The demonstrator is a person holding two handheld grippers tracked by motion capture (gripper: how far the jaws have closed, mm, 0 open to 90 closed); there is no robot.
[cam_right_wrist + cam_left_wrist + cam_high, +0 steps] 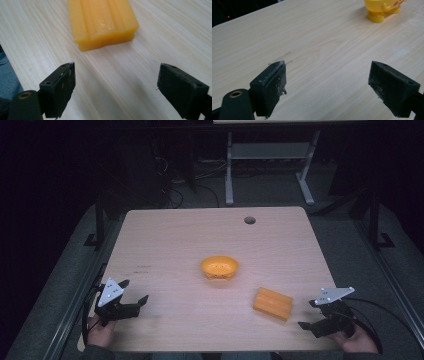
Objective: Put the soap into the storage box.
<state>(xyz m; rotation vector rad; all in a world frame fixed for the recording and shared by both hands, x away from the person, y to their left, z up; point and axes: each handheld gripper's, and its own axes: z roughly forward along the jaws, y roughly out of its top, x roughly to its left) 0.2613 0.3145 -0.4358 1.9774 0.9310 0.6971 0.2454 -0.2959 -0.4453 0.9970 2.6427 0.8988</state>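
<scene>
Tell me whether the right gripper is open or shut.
Open. The right gripper holds its jaws wide apart over bare table, gripping nothing; the orange block lies ahead, untouched.

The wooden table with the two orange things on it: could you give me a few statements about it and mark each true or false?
1. The orange ridged rectangular block lies nearer the right tool than the left tool. True.
2. The block sits inside the round orange plastic bowl. False: they lie apart on the light wooden table.
3. The left tool grips the bowl. False: its jaws are open and hold nothing.
4. Both tools are open. True.
5. The table has a round hole near its far edge. True.
</scene>
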